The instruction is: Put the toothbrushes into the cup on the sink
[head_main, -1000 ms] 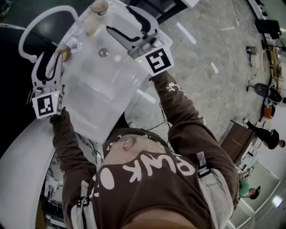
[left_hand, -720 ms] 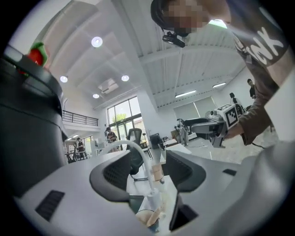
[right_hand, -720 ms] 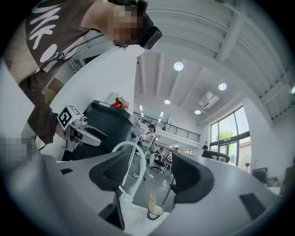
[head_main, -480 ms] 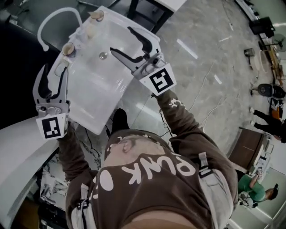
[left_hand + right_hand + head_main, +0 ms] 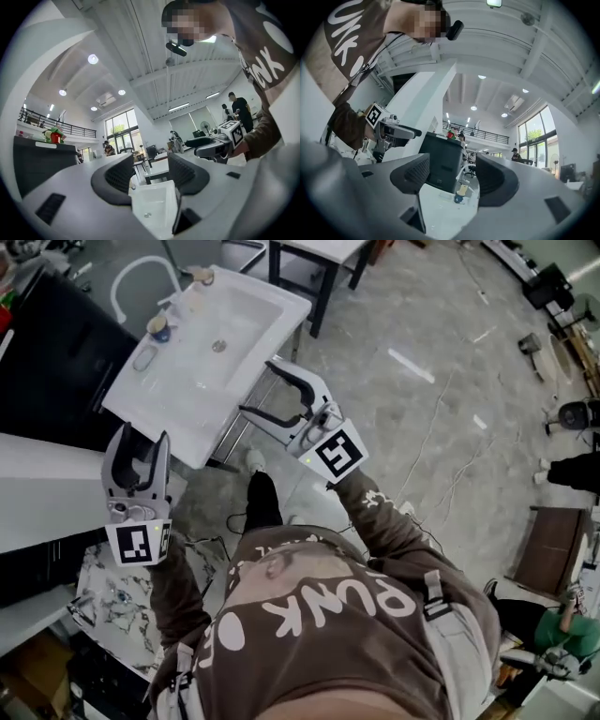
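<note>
The white sink (image 5: 246, 304) stands at the upper left of the head view, with a white arched faucet (image 5: 139, 271). On its left rim stands a small cup (image 5: 159, 328), seen also in the right gripper view as a blue-based cup (image 5: 460, 192); no toothbrush can be made out. My left gripper (image 5: 141, 440) hovers open and empty, short of the sink's near corner. Its jaws have just been opening wider. My right gripper (image 5: 259, 387) is open and empty too, off the sink's right side. The sink basin (image 5: 152, 206) shows between the left jaws.
A black cabinet (image 5: 42, 343) stands left of the sink, with a white counter (image 5: 42, 488) nearer me. A second cup (image 5: 201, 276) sits at the sink's far rim. Dark table legs (image 5: 317, 282) stand behind the sink. People are at the far right (image 5: 572, 470).
Both grippers have drawn back from over the sink toward my body. The left one has left the cup on the rim. The sink now lies farther off in the head view.
</note>
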A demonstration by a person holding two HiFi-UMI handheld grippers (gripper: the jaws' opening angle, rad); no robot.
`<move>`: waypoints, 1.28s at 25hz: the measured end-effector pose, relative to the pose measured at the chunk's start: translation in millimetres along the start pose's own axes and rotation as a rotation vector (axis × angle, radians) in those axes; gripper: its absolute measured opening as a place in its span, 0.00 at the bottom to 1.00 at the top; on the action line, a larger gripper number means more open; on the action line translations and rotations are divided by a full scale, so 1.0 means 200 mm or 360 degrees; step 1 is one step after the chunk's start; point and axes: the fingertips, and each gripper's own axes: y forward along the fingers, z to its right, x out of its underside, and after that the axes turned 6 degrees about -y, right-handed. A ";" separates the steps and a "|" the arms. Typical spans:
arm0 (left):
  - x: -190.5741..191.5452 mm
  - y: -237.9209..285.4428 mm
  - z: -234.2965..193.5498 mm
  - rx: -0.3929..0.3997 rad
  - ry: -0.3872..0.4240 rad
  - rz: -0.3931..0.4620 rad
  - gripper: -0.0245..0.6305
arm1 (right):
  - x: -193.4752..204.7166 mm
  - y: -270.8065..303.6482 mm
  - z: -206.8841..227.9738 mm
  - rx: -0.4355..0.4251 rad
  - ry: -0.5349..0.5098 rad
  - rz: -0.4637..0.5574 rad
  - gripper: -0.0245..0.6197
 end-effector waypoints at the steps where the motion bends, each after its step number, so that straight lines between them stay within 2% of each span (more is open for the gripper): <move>1: -0.02 -0.08 0.07 0.0002 -0.0018 -0.0013 0.38 | -0.04 -0.07 -0.07 -0.0012 0.0005 -0.0021 0.50; 5: -0.09 -0.32 0.30 0.0002 -0.0067 -0.0058 0.38 | -0.17 -0.30 -0.26 -0.0037 0.0028 -0.0044 0.50; 9: -0.11 -0.43 0.41 0.0027 -0.0119 -0.0081 0.38 | -0.19 -0.43 -0.41 -0.0114 -0.0040 -0.0231 0.50; 11: -0.11 -0.46 0.43 0.0044 -0.0141 -0.0087 0.38 | -0.21 -0.46 -0.47 -0.0119 -0.0037 -0.0255 0.50; 18: -0.15 -0.57 0.41 0.0124 -0.0165 -0.0057 0.38 | -0.25 -0.47 -0.68 -0.0075 0.0101 -0.0243 0.50; 24: -0.13 -0.65 0.33 0.0169 -0.0173 -0.0039 0.38 | -0.25 -0.38 -0.78 -0.0072 0.0075 -0.0279 0.50; 32: -0.14 -0.65 0.30 0.0212 -0.0185 0.0001 0.38 | -0.28 -0.34 -0.77 -0.0039 0.0000 -0.0286 0.48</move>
